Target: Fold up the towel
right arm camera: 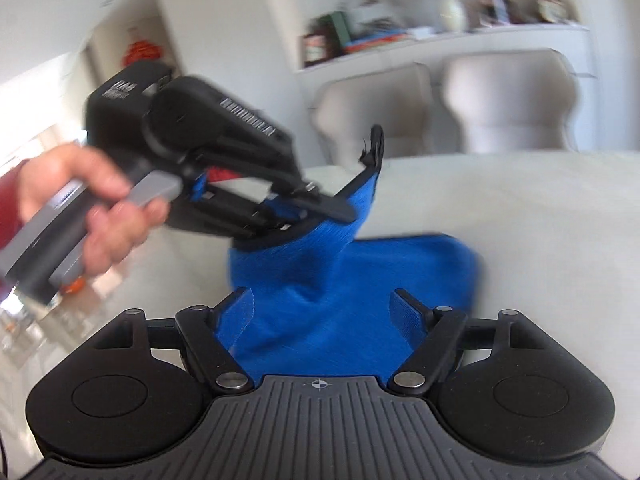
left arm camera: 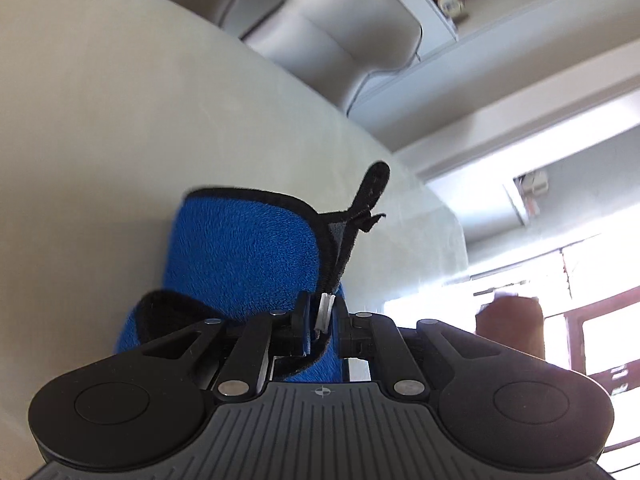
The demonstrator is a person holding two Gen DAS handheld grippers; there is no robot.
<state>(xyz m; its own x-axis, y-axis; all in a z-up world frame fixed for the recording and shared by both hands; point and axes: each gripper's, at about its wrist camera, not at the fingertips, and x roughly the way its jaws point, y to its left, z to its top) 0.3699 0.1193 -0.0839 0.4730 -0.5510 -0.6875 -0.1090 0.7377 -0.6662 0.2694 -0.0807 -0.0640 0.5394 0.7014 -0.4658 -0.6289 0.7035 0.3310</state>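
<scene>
A blue towel (left arm camera: 244, 256) with a black hem and a black hanging loop (left arm camera: 374, 190) lies partly on the pale table. My left gripper (left arm camera: 322, 312) is shut on the towel's hemmed corner and holds it lifted. In the right wrist view the left gripper (right arm camera: 320, 210) shows at the left, in a hand, pulling the towel (right arm camera: 360, 280) up to a peak. My right gripper (right arm camera: 324, 312) is open, its blue pads on either side of the towel's near part, low over the table.
The pale table (right arm camera: 540, 216) spreads to the right and far side. Two grey chairs (right arm camera: 508, 100) stand behind it, with a cluttered white shelf (right arm camera: 400, 36) on the wall. A bright window (left arm camera: 580, 280) is at the left gripper's right.
</scene>
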